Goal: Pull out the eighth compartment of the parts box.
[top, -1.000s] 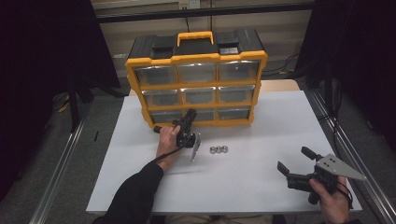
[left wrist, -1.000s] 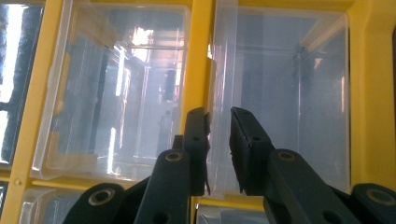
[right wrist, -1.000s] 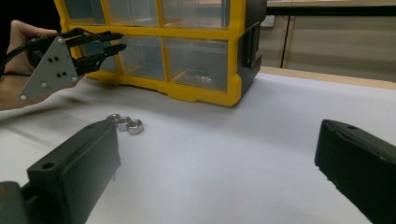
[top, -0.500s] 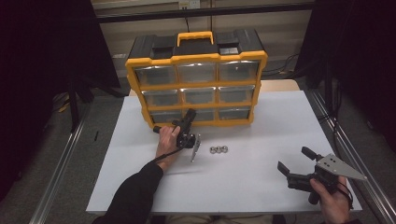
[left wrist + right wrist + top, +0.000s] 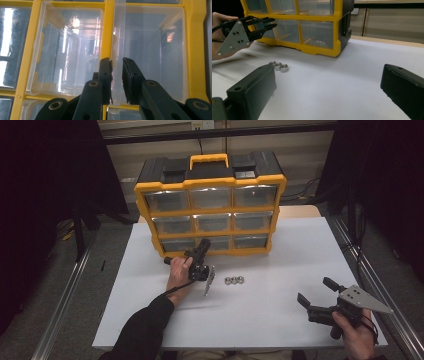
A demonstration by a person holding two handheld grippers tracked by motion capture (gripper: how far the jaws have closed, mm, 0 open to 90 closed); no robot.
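Observation:
A yellow and black drawer organizer (image 5: 210,185) with clear drawers stands at the back of the white table (image 5: 280,320). My left gripper (image 5: 204,244) is turned on its side against the bottom row, near the middle drawer. In the left gripper view its jaws (image 5: 116,65) stand close together, shut on the clear pull lip (image 5: 117,37) of that drawer. From the right gripper view the left gripper (image 5: 270,23) meets the drawer front. Three steel hex nuts (image 5: 234,280) lie in a row just right of that hand. My right gripper (image 5: 315,290) rests open at the front right, nothing between its jaws (image 5: 327,82).
The nuts (image 5: 278,66) lie between the two grippers on the white surface. The organizer (image 5: 312,30) blocks the back of the table. Metal rails (image 5: 65,300) run along both table sides, and dark curtains hang beyond them.

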